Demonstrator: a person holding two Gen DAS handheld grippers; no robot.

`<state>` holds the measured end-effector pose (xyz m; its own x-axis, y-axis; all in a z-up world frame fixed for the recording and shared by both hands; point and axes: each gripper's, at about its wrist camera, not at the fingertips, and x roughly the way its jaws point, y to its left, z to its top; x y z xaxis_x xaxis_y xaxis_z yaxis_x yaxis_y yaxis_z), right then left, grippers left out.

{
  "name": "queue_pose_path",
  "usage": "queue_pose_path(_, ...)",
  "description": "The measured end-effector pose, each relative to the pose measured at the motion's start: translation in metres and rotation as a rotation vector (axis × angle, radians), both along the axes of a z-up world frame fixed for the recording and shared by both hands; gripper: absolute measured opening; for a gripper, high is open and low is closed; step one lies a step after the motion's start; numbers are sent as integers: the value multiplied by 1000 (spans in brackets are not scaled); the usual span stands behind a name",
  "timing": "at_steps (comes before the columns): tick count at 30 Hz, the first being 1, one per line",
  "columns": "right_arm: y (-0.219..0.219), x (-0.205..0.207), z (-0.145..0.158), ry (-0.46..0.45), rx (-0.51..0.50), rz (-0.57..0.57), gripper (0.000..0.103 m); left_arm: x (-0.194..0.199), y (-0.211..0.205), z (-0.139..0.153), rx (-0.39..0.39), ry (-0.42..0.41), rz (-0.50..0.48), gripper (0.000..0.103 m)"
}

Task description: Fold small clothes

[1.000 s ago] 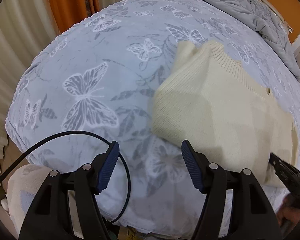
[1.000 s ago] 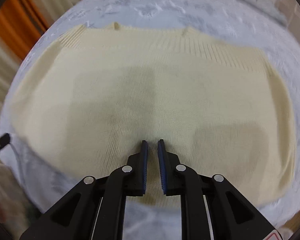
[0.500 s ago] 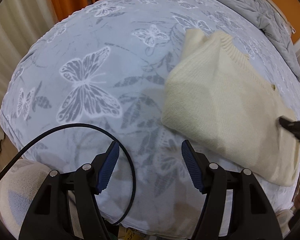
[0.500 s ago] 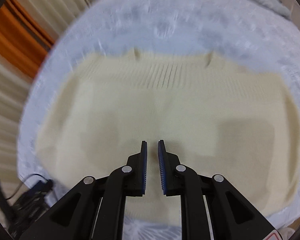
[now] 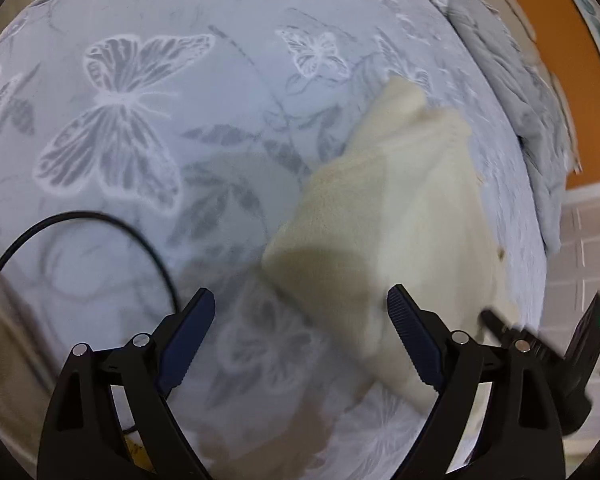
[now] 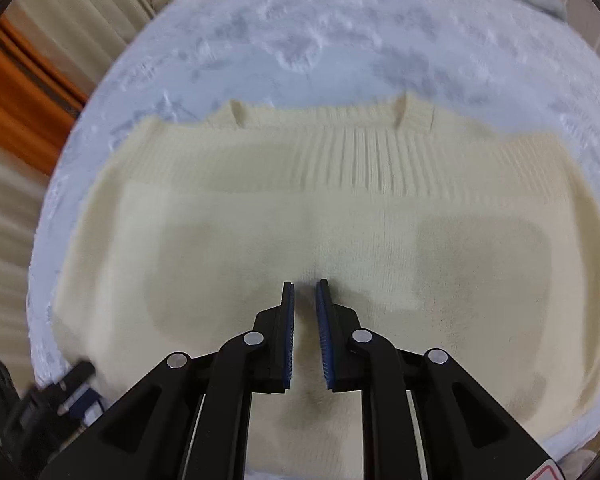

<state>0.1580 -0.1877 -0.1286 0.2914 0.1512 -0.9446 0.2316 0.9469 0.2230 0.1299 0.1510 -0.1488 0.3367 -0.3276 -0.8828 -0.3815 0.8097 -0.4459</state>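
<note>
Cream knit sweater [image 6: 340,240] lay flat on the butterfly-print bedspread [image 5: 140,140], near its front edge, ribbed collar toward the far side. Left gripper [image 5: 300,344] hung over the sweater's near left corner, jaws opening wide, the corner between them but not pinched. Right gripper [image 6: 305,332] hovered mid-hem, jaws nearly closed with a narrow gap, nothing gripped. Judged step: taking hold for a fold, none visibly made. Next move would need the left pads closing on the corner. Sleeves not discernible; sweater's right side cut off in left view; both views blurred. Grey quilt [image 5: 520,92] bunched at the far right edge.
</note>
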Motion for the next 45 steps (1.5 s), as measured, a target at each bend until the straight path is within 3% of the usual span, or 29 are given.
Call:
queue_pose_path(5,11,-2,-6,-16,-58,67,14,16,0,-3,39,-4,77,85)
queue_pose_path(6,10,0,-7,-14,-55,70,14,17,1,-2,31,-3,90,73)
queue_pose_path(7,8,0,-8,-15,-48,69,14,19,-1,-1,-5,-22,74,50)
queue_pose_path(8,7,0,-9,-17,-44,68,14,22,-5,0,-1,-17,52,50)
queue_pose_path(10,6,-1,-10,-22,-41,69,14,23,-10,10,31,-33,29,35)
queue_pose_path(12,8,-2,-10,-28,-55,80,14,21,-14,25,53,-65,2,31)
queue_pose_path(17,13,-2,-11,-38,-85,95,14,18,-22,53,61,-122,-22,28)
queue_pose_path(35,13,-3,-12,-53,-76,115,14,11,-64,103,159,-250,-143,24)
queue_pose_path(42,3,-3,-11,-60,-16,119,14,8,-96,127,204,-311,-222,22)
queue_pose_path(45,-8,-5,-3,-62,54,104,14,6,-127,142,259,-362,-314,22)
